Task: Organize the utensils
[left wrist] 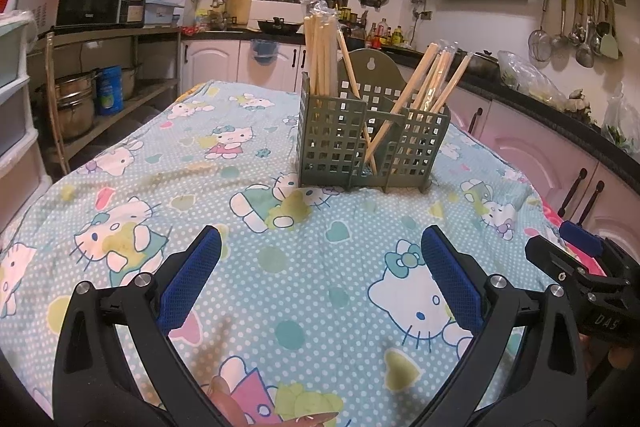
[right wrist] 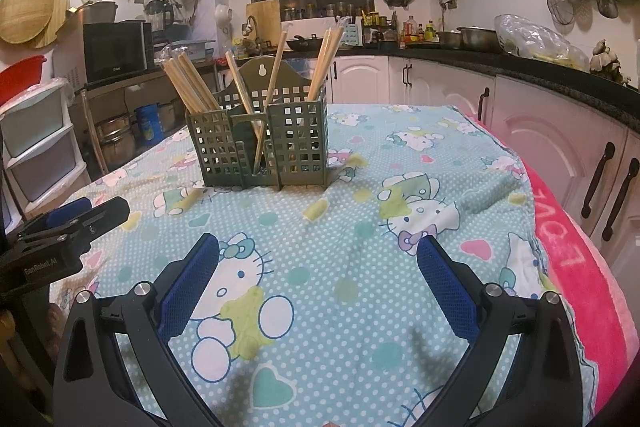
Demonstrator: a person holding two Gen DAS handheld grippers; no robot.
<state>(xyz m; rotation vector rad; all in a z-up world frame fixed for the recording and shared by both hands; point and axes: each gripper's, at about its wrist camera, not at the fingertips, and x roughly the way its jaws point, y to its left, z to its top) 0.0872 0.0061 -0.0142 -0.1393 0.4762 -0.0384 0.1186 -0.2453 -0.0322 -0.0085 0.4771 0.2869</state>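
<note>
The counter point(left wrist: 168, 155) is covered by a patterned cloth point(right wrist: 360, 267), so a soft, level bed is given to whatever is set down on it. Along the cloth's right side a pink towel point(right wrist: 580, 259) is seen beneath it, and there the surface falls away toward the cabinet doors point(right wrist: 560, 147); that edge is judged the one to be kept clear of. On the left, a shelf with pots point(left wrist: 76, 107) is set well apart from the working area.

A green holder point(left wrist: 368, 143) is stood upright near the far middle of the cloth, with broad bare cloth left between it and both grippers, so an approach from the front is unobstructed. It is divided into compartments, and the chopsticks point(left wrist: 320, 55) are already stood in them: one bundle nearly upright at one end, another bundle leaning outward at the other end, and a few crossed in the middle slot. No loose utensil can be made out on the cloth, so the sorting is judged largely done.

The left gripper point(left wrist: 320, 283) is held wide and empty, low over the near cloth. The right gripper point(right wrist: 318, 283) is likewise spread wide and empty, just beside it.
</note>
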